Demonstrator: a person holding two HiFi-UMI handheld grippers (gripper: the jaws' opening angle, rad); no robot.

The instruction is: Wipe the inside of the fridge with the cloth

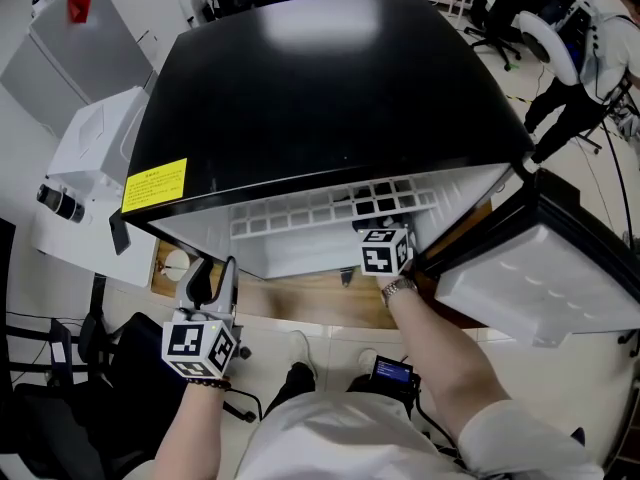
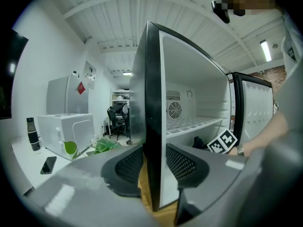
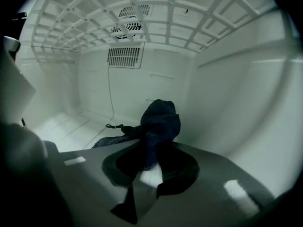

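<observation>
The right gripper [image 3: 151, 161] is clamped on the dark cloth [image 3: 160, 119], which bunches up inside the fridge [image 1: 320, 88], below its wire shelf [image 3: 94, 18]. The left gripper [image 2: 154, 163] hangs outside, before the fridge's left front edge, jaws apart.

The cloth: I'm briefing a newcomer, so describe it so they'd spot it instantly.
Start at the open black fridge and look into its white interior, below the wire shelf. There the right gripper pinches the cloth, a crumpled dark navy rag. It is the only dark, soft thing against all that white.
</observation>
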